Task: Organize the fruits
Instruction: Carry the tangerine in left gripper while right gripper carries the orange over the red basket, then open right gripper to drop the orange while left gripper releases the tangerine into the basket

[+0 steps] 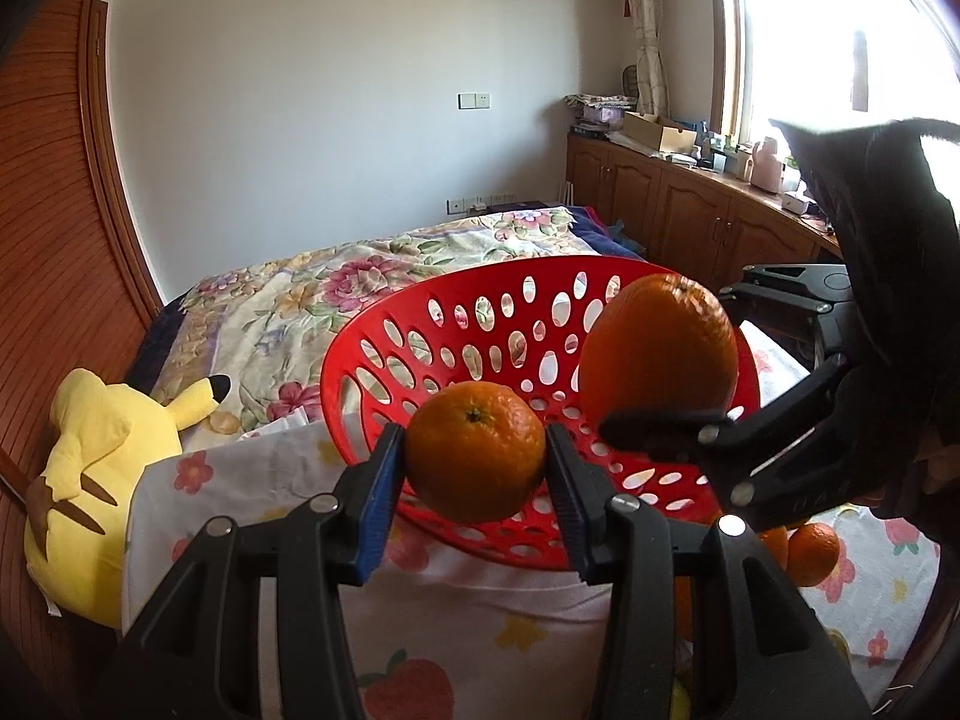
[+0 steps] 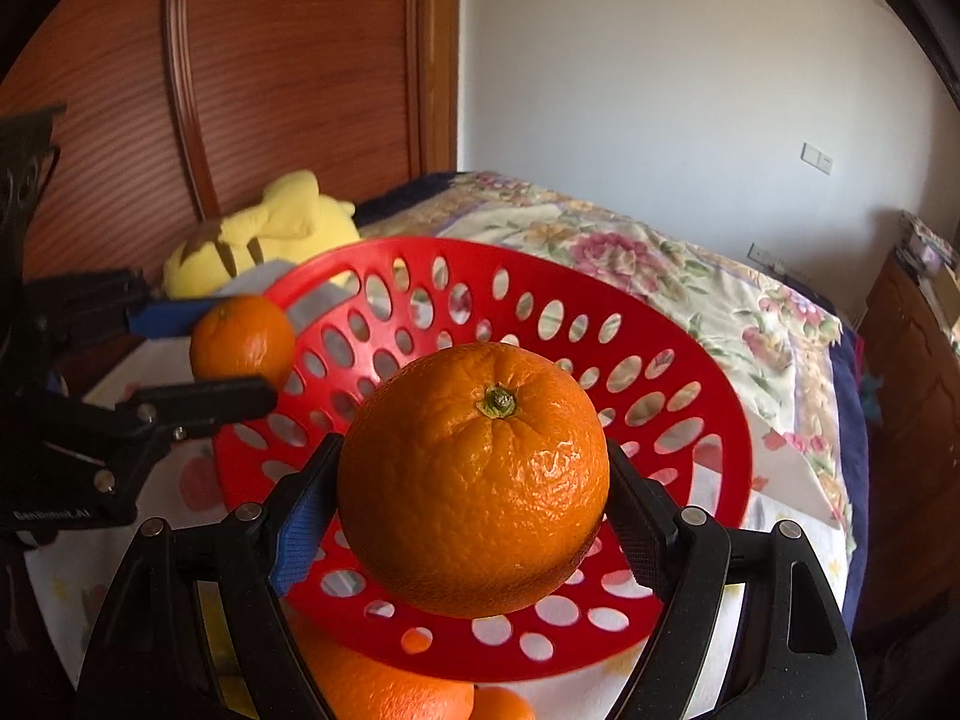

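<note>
My left gripper is shut on a small orange and holds it above the near rim of a red perforated basket. My right gripper is shut on a large orange and holds it over the same basket. The large orange also shows in the left wrist view, and the small orange in the right wrist view. The basket looks empty inside. More oranges lie on the cloth below the basket.
The basket stands on a floral cloth on a bed with a flowered quilt. A yellow plush toy lies left by the wooden headboard. Wooden cabinets with clutter stand under the window at the right.
</note>
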`<action>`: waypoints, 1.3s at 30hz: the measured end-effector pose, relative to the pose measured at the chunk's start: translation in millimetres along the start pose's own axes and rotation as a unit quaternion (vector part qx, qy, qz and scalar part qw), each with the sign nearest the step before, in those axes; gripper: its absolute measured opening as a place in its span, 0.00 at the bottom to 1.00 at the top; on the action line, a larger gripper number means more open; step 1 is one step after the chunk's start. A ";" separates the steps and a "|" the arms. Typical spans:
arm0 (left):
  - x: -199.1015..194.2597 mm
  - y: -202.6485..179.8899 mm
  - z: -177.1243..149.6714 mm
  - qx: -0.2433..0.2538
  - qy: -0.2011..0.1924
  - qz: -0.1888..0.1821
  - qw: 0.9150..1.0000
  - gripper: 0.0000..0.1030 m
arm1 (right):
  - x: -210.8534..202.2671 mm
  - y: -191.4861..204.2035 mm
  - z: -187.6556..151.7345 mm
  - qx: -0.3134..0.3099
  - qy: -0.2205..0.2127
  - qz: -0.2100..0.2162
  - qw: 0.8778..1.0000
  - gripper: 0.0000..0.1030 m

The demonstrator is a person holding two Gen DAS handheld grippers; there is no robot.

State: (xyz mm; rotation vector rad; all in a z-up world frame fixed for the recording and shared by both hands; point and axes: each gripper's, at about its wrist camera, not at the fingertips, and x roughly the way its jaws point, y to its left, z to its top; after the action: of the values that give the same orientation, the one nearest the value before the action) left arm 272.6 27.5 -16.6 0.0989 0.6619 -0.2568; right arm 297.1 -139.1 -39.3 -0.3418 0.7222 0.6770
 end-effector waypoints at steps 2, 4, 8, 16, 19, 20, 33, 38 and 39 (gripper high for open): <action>3.1 0.2 1.2 0.002 0.001 0.000 1.000 0.44 | 5.1 2.1 0.5 -0.008 0.011 -0.001 1.000 0.81; 5.1 -0.6 1.9 0.001 0.002 0.000 1.000 0.44 | 10.1 2.0 1.2 -0.010 0.019 -0.001 1.000 0.81; 9.0 1.6 0.9 -0.009 0.002 -0.010 1.000 0.44 | 15.6 2.8 1.9 -0.015 0.026 -0.001 1.000 0.81; 15.3 4.2 0.3 -0.010 0.003 -0.009 1.000 0.44 | 30.3 8.7 -0.8 -0.027 0.056 -0.019 0.998 0.81; 16.7 3.5 -1.2 -0.008 0.005 -0.006 1.000 0.44 | 35.4 6.4 -0.1 -0.020 0.061 -0.018 0.998 0.81; 17.2 3.6 -1.8 -0.009 0.006 -0.005 1.000 0.44 | 37.4 5.1 0.0 -0.015 0.064 -0.015 0.998 0.81; 21.2 -0.4 0.9 -0.003 0.013 0.001 1.000 0.44 | 43.6 -3.3 6.7 0.002 0.075 -0.003 0.997 0.87; 23.9 -4.6 1.1 0.004 0.022 0.005 1.000 0.45 | 36.4 -4.4 5.3 0.006 0.061 -0.002 0.998 0.87; 24.1 -5.6 1.6 0.004 0.023 0.005 1.000 0.45 | 34.2 -5.5 4.3 0.008 0.057 -0.002 0.998 0.87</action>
State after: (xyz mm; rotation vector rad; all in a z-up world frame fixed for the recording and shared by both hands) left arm 290.4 16.9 -30.3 0.1169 0.7062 -0.2481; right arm 321.8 -125.7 -59.9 -0.3699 0.8349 0.6512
